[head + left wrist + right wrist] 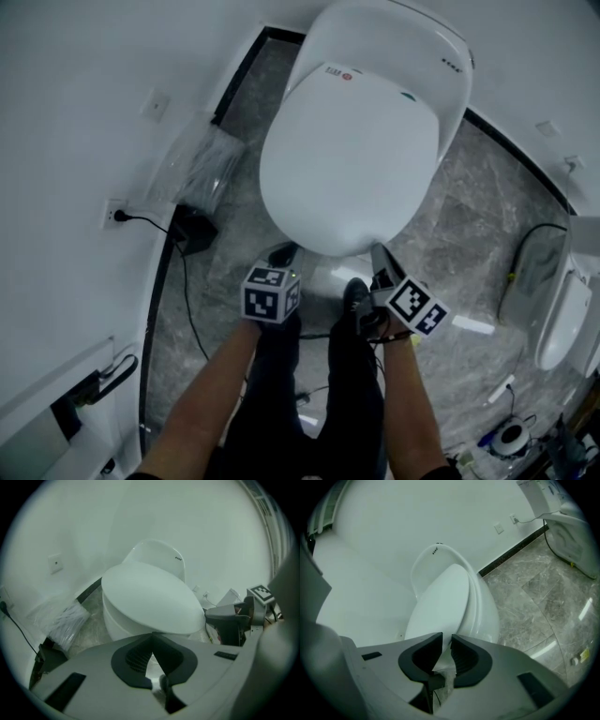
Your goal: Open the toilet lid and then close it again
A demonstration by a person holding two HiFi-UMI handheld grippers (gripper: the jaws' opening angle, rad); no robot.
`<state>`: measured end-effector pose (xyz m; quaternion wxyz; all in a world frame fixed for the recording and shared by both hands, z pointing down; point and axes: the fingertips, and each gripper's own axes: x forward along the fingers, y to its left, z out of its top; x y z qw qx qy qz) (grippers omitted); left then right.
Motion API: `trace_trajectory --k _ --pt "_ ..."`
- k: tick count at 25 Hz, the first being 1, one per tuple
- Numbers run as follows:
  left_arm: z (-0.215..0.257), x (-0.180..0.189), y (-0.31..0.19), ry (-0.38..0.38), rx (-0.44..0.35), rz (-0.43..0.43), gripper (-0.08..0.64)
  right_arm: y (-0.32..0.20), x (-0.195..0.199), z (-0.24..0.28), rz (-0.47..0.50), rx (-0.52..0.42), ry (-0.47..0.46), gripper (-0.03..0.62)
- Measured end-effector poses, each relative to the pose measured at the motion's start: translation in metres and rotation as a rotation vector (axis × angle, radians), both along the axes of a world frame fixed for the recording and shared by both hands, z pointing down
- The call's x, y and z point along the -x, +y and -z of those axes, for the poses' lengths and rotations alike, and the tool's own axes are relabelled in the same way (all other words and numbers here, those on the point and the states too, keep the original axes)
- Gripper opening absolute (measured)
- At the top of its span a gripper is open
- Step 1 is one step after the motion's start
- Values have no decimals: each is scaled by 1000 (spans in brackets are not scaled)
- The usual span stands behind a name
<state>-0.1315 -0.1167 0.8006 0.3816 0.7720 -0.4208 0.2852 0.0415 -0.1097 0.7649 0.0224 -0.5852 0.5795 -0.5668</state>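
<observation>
Over marble floor point(487, 216), toilet lid point(352, 159) runs lengthwise toward the person point(309, 412), right tongs point(446, 644) gripping its front; left tongs point(152, 638) closed empty.

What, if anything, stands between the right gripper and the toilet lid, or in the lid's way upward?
Nothing visible does. The right gripper pinches the front edge of the toilet lid, whose top is bare. The shut left gripper sits just in front, off the lid.

Right gripper point(376, 251) hides part of toilet lid point(347, 159).
</observation>
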Motion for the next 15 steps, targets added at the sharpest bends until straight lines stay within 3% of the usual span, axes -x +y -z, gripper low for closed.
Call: trace_trajectory --k 12,15 --pt "49 -13 -11 -44 -129 -89 6 -5 -4 34 60 -49 24 66" --pt "64 -16 -12 -47 -150 -108 8 -4 -5 47 85 -57 56 36"
